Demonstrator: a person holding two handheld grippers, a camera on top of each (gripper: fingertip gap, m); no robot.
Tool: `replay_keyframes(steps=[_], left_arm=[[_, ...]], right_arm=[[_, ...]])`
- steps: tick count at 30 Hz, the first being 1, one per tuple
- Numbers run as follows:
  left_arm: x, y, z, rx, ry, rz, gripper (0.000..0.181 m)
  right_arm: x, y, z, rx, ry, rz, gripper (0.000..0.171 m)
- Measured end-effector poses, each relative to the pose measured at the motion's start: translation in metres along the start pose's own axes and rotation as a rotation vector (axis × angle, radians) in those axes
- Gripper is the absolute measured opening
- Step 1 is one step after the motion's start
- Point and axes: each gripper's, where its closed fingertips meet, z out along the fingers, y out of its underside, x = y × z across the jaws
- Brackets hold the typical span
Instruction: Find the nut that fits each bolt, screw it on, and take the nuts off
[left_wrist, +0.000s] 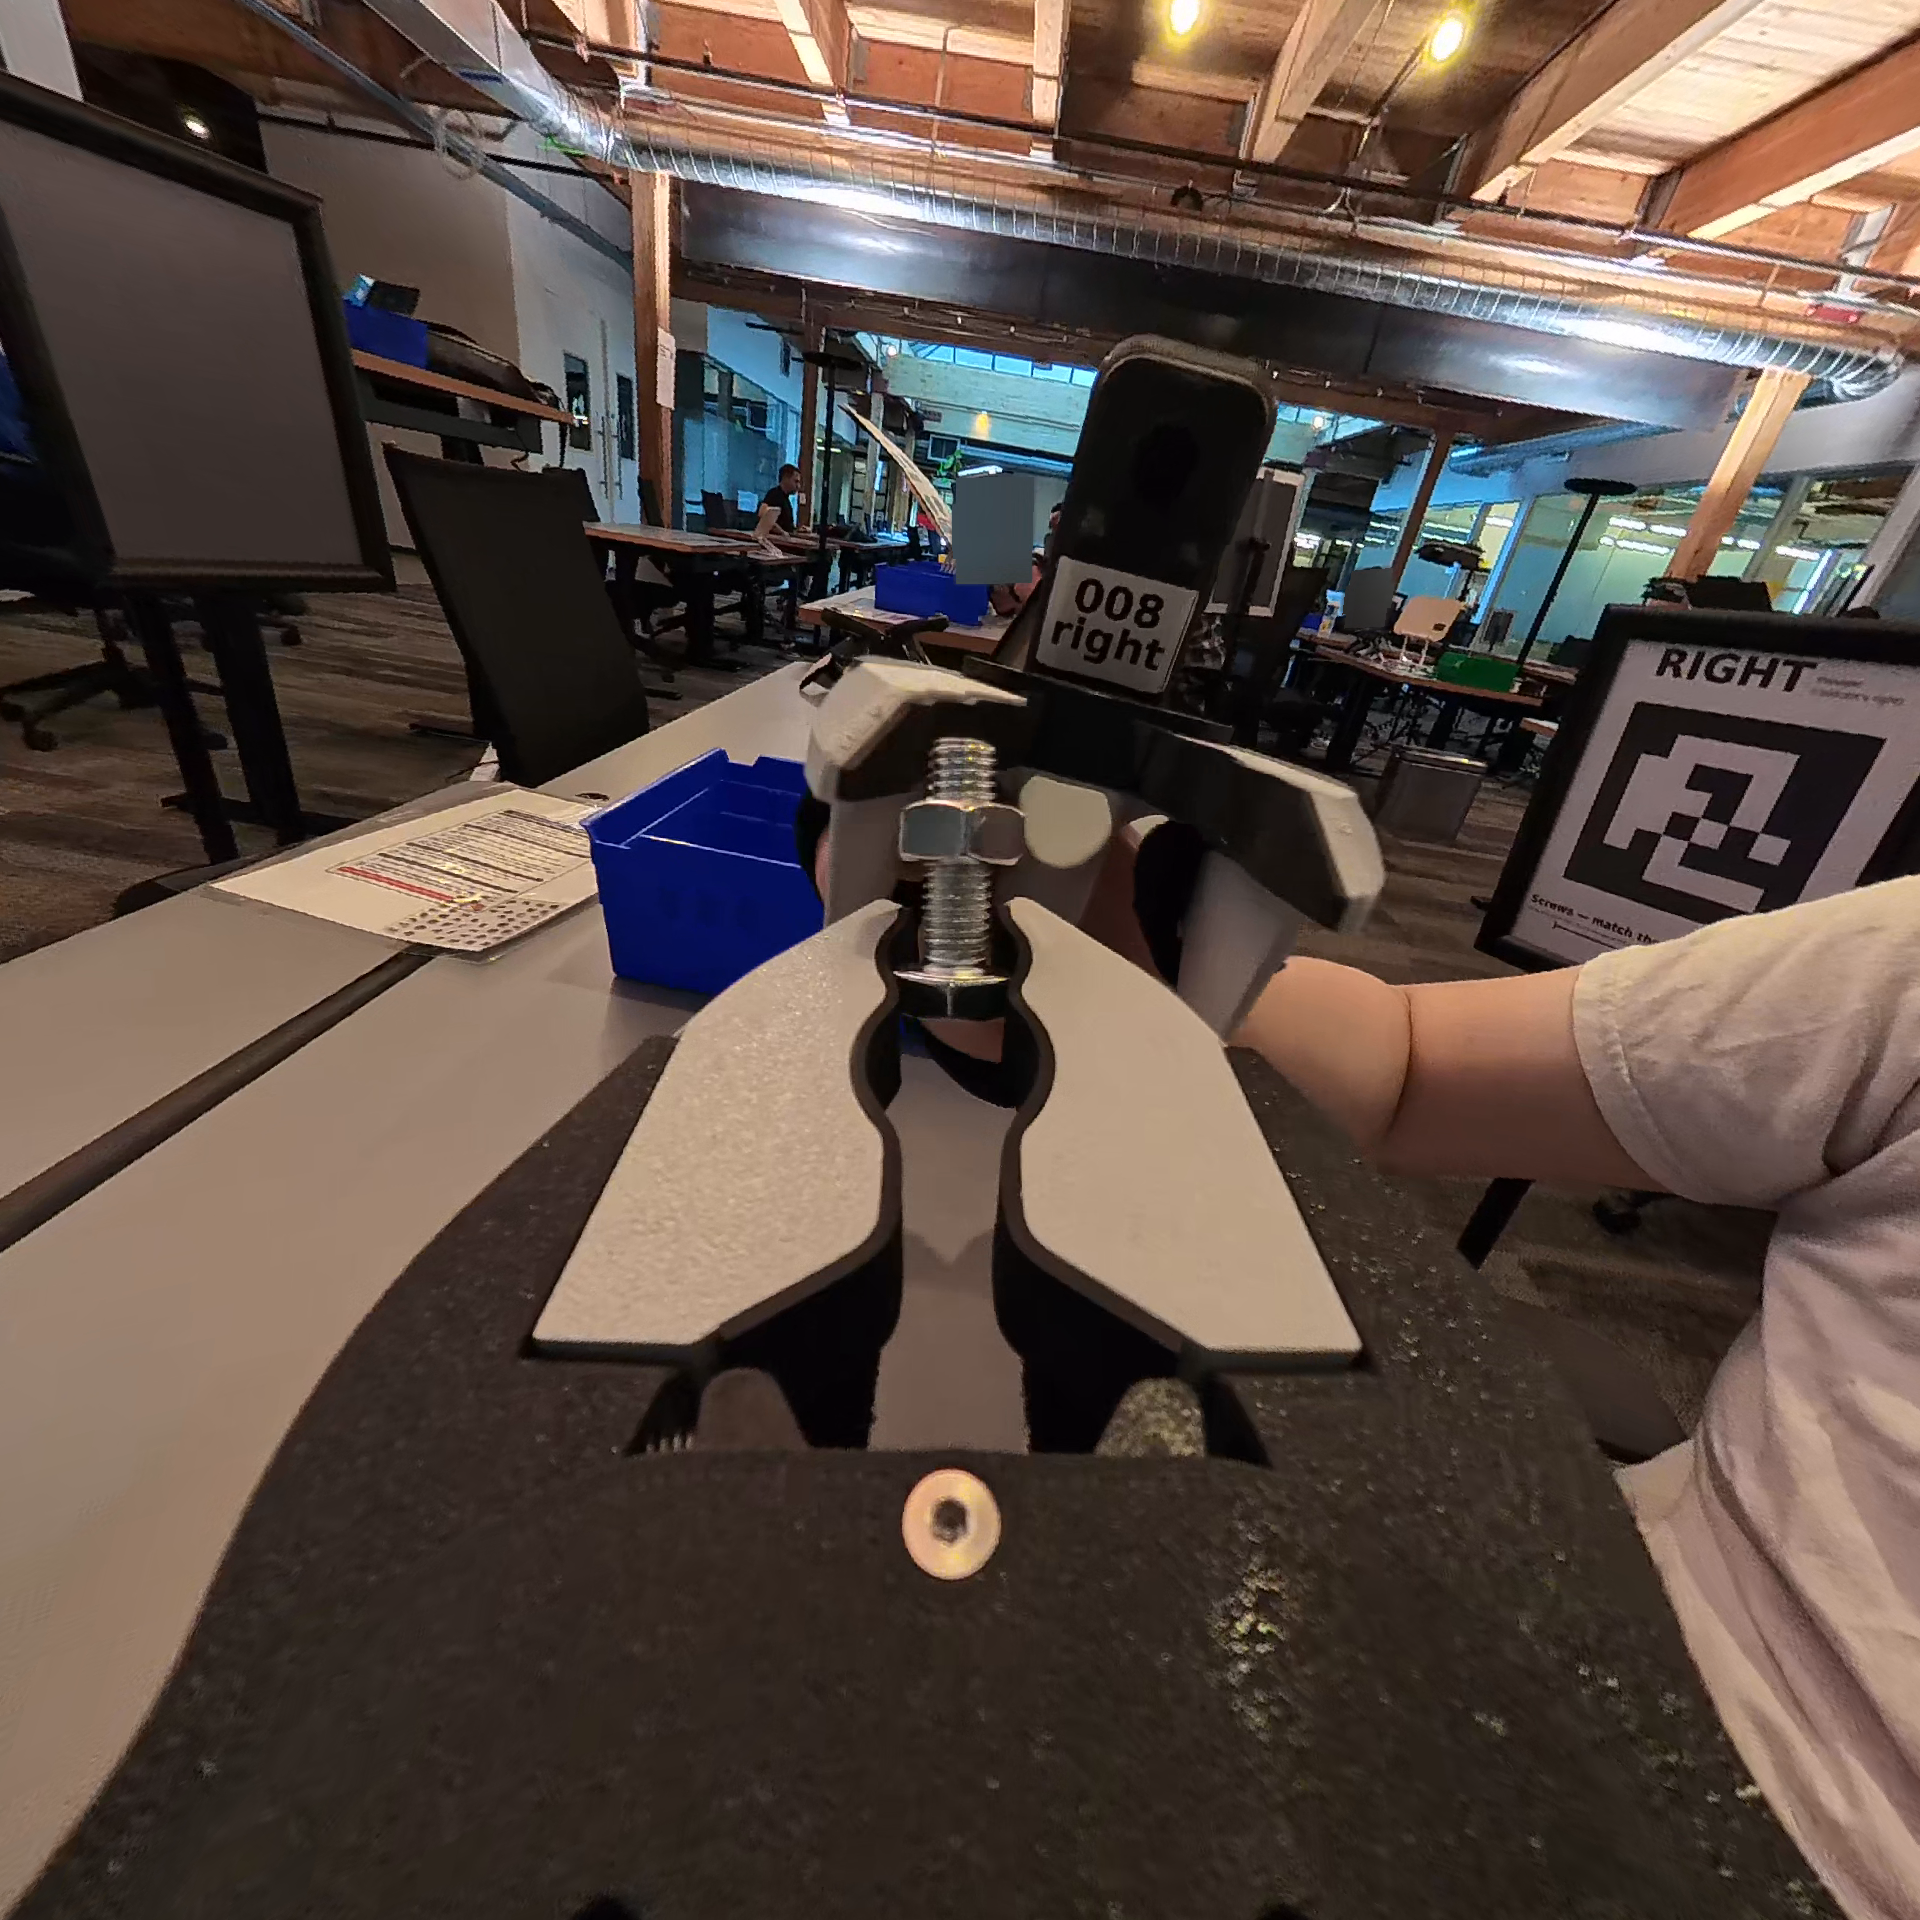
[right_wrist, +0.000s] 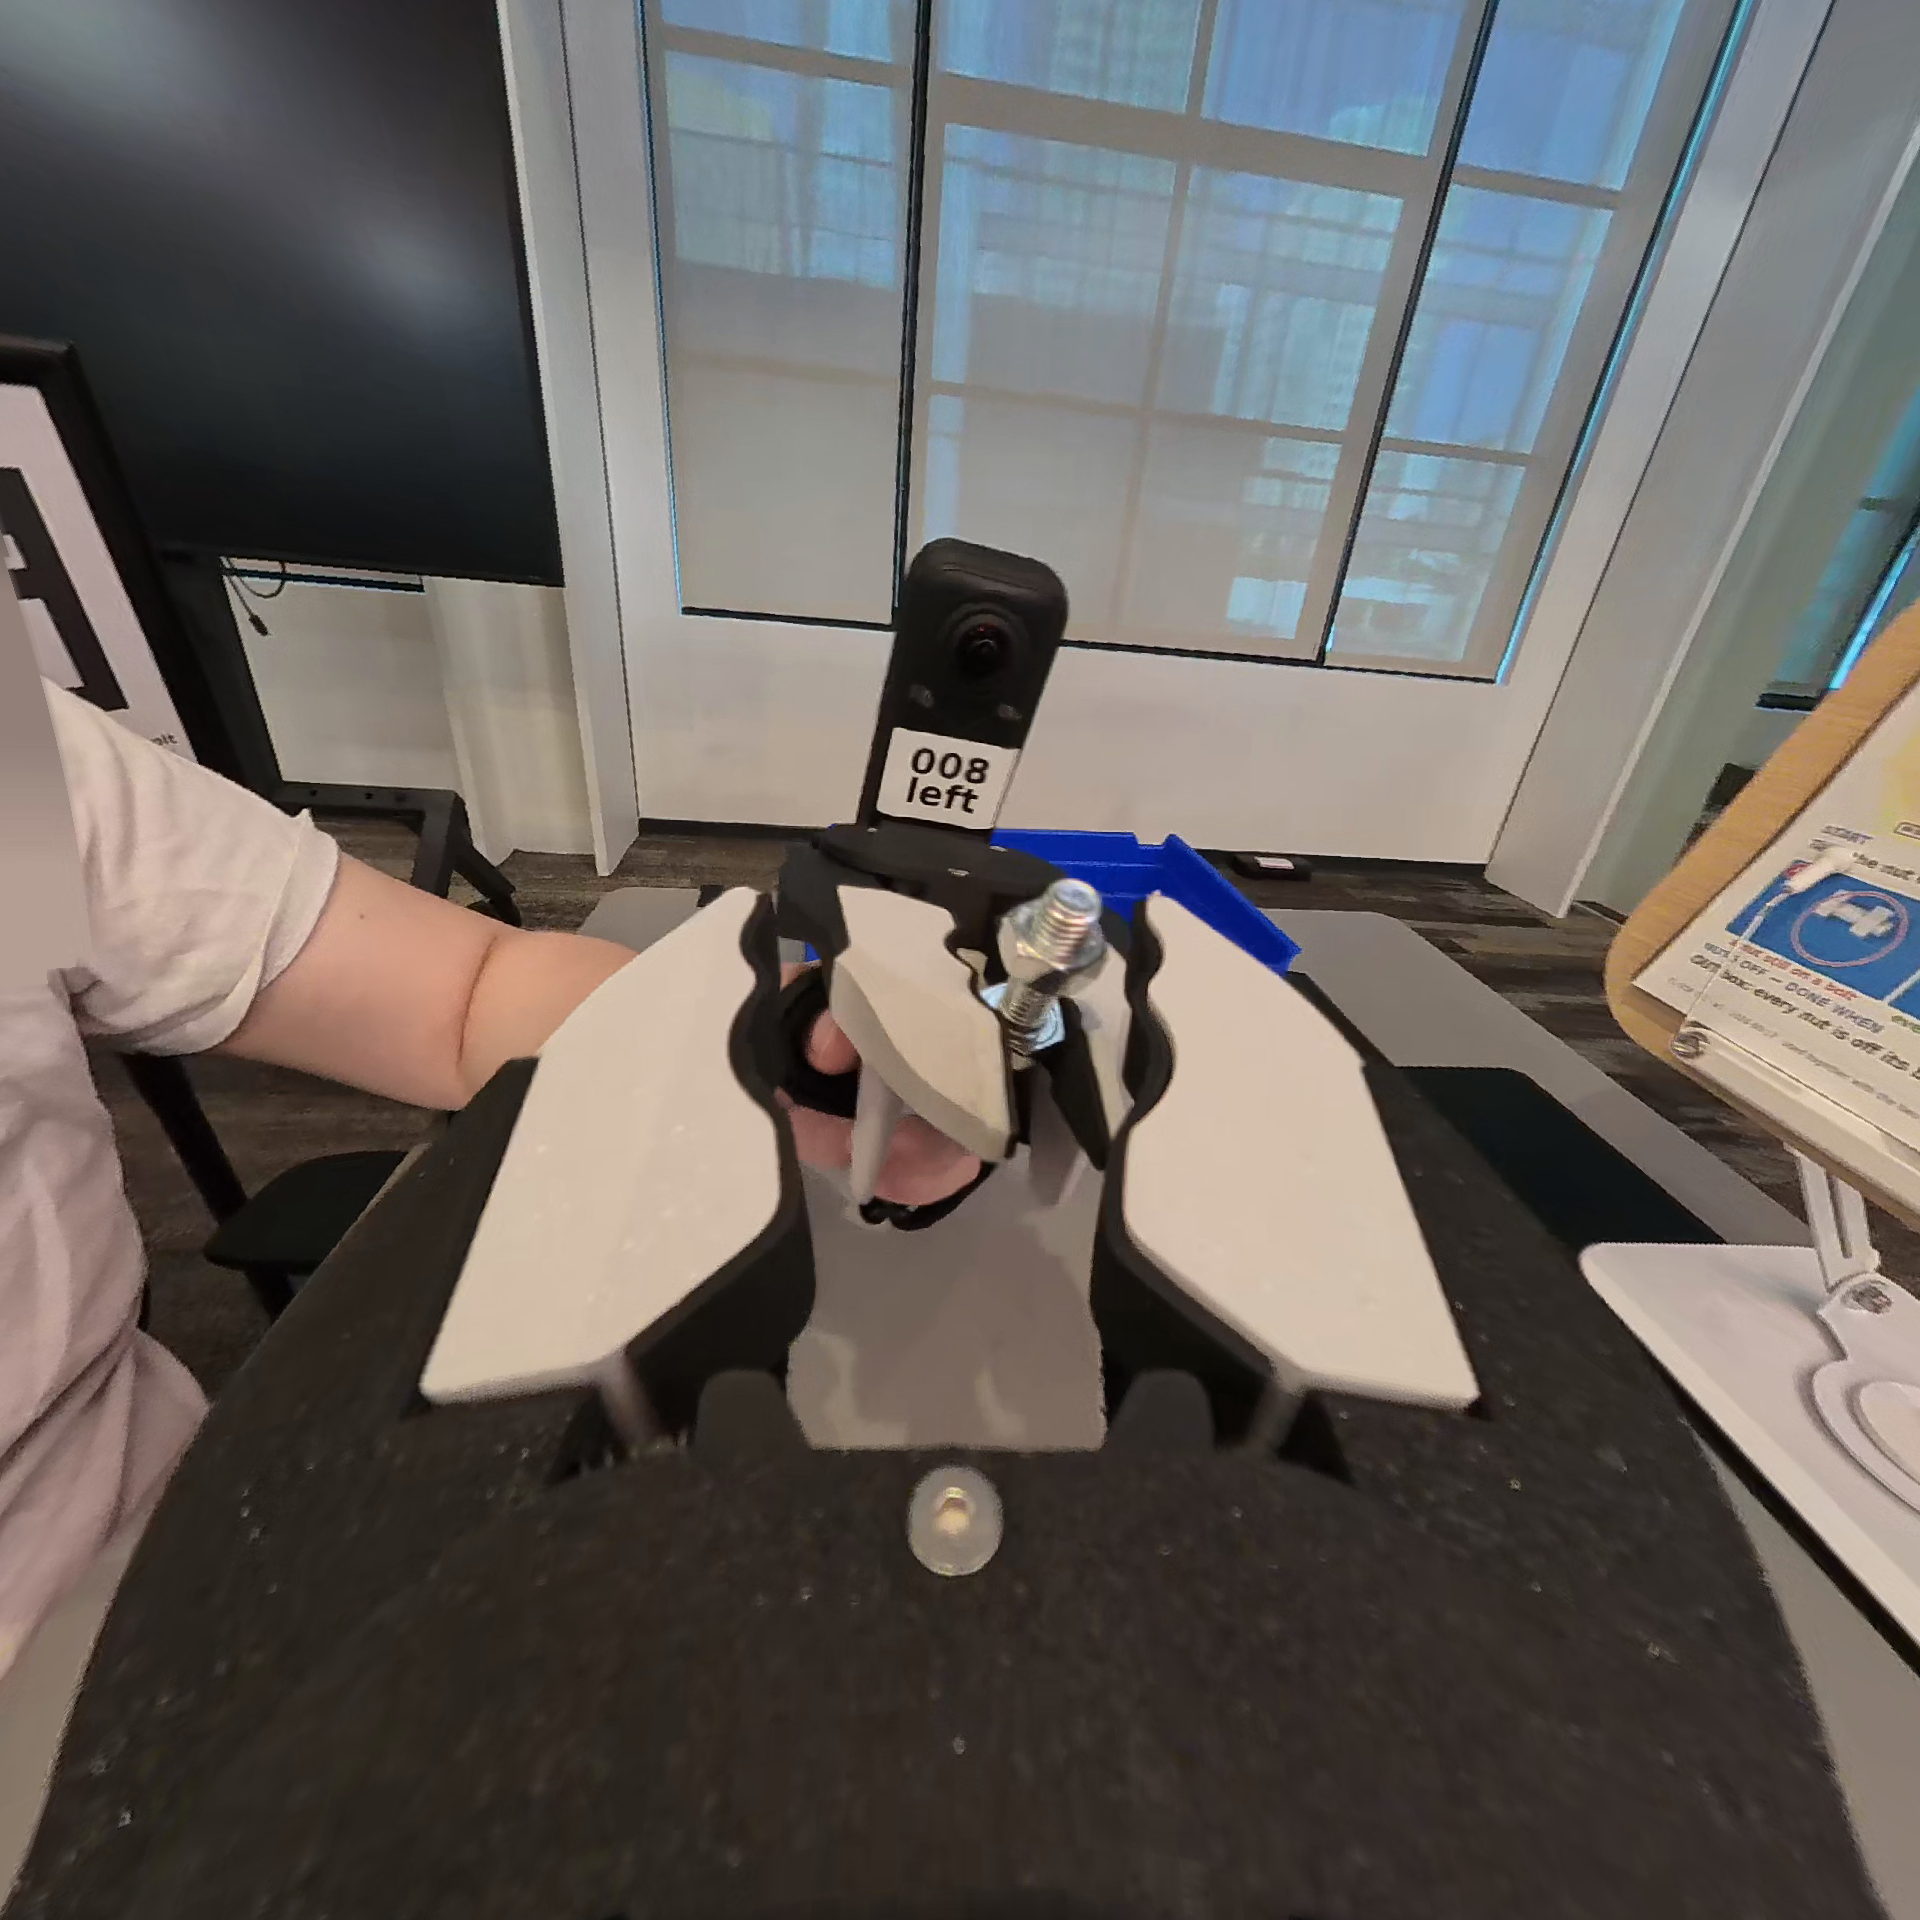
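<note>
A silver bolt (left_wrist: 951, 914) stands upright with its hex head down. My left gripper (left_wrist: 951, 925) is shut on its shank just above the head. A silver hex nut (left_wrist: 961, 831) sits on the thread, about halfway up. My right gripper (left_wrist: 1060, 831) faces the left one, open, with its fingers spread to either side of the nut and not touching it. In the right wrist view my right gripper (right_wrist: 951, 925) is wide open, and the left gripper (right_wrist: 1023, 1029) holds the bolt (right_wrist: 1023, 1013), tilted, with the nut (right_wrist: 1049, 951) near its top end.
A blue bin (left_wrist: 707, 883) stands on the grey table (left_wrist: 312, 1143) behind the grippers; it also shows in the right wrist view (right_wrist: 1143, 873). A printed sheet (left_wrist: 457, 862) lies left of it. A framed marker sign (left_wrist: 1714, 810) and an instruction board on a white stand (right_wrist: 1787, 966) stand nearby. Across from one pair of fingers to the other is roughly 4 cm.
</note>
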Motion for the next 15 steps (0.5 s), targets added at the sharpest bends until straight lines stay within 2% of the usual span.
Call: replay_keyframes(steps=[2, 7, 15], left_arm=[[-0.0008, -0.0010, -0.0010, 0.004, -0.002, -0.001, 0.014], [-0.0033, -0.0069, -0.0054, 0.024, -0.010, -0.005, 0.013], [-0.0018, -0.0035, -0.0029, 0.011, -0.007, 0.001, 0.014]], right_arm=[[-0.0036, 0.0014, 0.0008, -0.016, -0.018, -0.011, 0.065], [0.0023, -0.0033, -0.0075, 0.001, -0.018, 0.011, 0.052], [-0.0035, -0.0022, -0.0001, -0.003, -0.015, -0.012, 0.063]])
